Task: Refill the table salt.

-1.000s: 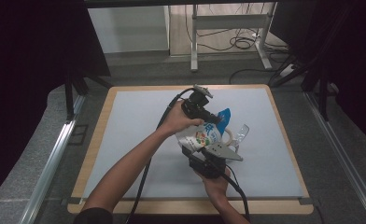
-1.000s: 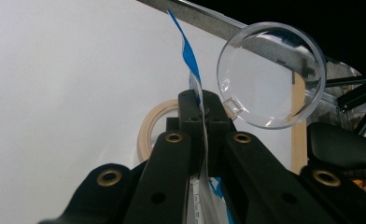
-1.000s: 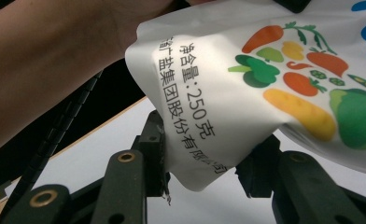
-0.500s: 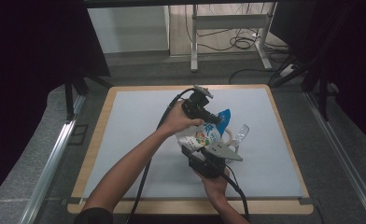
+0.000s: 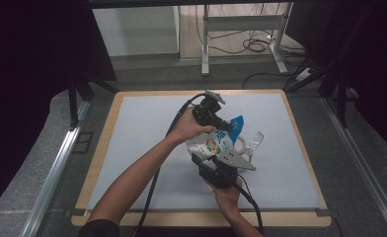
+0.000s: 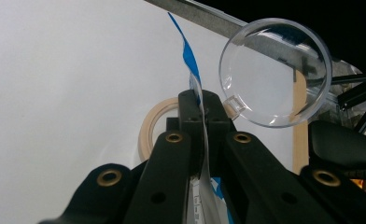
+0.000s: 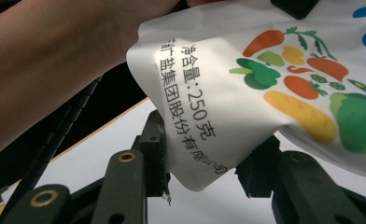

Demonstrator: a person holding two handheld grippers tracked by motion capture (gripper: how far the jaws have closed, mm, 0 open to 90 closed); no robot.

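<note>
A white and blue bag (image 5: 216, 140) with vegetable pictures on it is held up over the white table (image 5: 137, 143) by two grippers. The bag is seen near the middle of the table, a little to the right.

The top edge of the bag is pinched flat by the left gripper (image 6: 200, 100). Its jaws are pressed tight together on the thin blue and white edge. In the high view, the left gripper (image 5: 226, 126) is seen at the far side of the bag, with the hand (image 5: 189, 126) wrapped around it.

The bottom corner of the bag (image 7: 246, 93) is caught between the jaws of the right gripper (image 7: 204, 161). The jaws are kept partly apart, with the puffy corner squeezed between them. In the high view, the right gripper (image 5: 216, 165) is seen at the near side of the bag.

A pale ring (image 6: 155, 123) is seen lying flat on the table under the bag. A clear round cup (image 6: 274, 74) is seen on its side just beside the ring.
</note>
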